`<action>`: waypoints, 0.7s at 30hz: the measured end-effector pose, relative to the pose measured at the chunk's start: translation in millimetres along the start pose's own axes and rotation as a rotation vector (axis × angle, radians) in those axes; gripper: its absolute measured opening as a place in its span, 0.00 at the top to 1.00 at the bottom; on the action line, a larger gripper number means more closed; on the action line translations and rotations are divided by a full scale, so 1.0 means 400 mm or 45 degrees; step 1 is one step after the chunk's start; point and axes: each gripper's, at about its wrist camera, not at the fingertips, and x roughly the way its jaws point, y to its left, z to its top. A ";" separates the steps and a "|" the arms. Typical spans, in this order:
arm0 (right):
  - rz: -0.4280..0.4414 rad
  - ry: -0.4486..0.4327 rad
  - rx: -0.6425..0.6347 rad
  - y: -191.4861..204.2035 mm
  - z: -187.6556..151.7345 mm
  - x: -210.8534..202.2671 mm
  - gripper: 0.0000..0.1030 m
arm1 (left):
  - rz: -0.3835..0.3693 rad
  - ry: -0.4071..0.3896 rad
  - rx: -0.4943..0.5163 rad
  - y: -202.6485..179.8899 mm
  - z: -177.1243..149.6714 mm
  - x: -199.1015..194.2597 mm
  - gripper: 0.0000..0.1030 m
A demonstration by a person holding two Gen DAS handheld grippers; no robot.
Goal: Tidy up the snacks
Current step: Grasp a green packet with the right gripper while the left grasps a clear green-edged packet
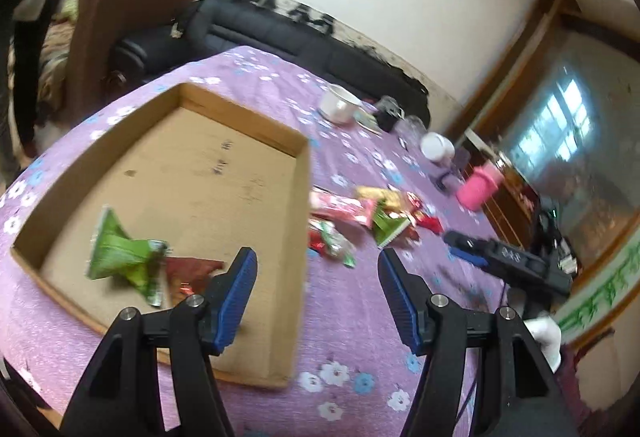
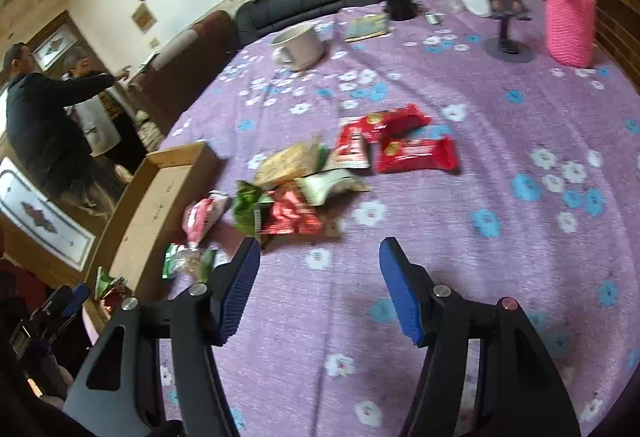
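Left hand-held gripper (image 1: pixel 318 263) hovering over cardboard tray (image 1: pixel 298 197) edge, jaws apart, nothing between. Right hand-held gripper (image 2: pixel 320 255) jaws apart, empty, aiming at snack pile (image 2: pixel 316 177) on tabletop (image 2: pixel 500 125). Green packet (image 1: pixel 120 257) and red packet (image 1: pixel 188 269) lying in tray. Risk: overlapping packets snagging together, crinkly film slipping; both grippers crowding pile.

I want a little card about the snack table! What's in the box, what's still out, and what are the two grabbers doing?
box: cardboard tray on the purple flowered cloth
in the box: green packet, dark red packet
still out: pile of snacks beside the tray
left gripper: open, empty, over the tray's edge
right gripper: open, empty, near the pile
other things: white mug, pink knitted bottle
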 end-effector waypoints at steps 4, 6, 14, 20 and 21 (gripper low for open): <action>0.005 -0.036 -0.171 0.092 0.027 0.038 0.37 | -0.004 0.024 0.050 -0.039 -0.009 0.008 0.39; -0.055 -0.051 -0.280 0.124 0.027 0.056 0.39 | 0.000 0.036 0.051 -0.043 -0.013 0.011 0.39; -0.138 0.038 -0.485 0.196 0.024 0.188 0.47 | -0.001 0.064 0.070 -0.072 -0.021 0.025 0.38; -0.048 0.074 -0.400 0.155 0.013 0.166 0.72 | -0.009 0.104 0.105 -0.099 -0.028 0.050 0.37; -0.023 0.078 -0.373 0.143 0.012 0.157 0.73 | -0.006 0.114 0.112 -0.105 -0.030 0.057 0.37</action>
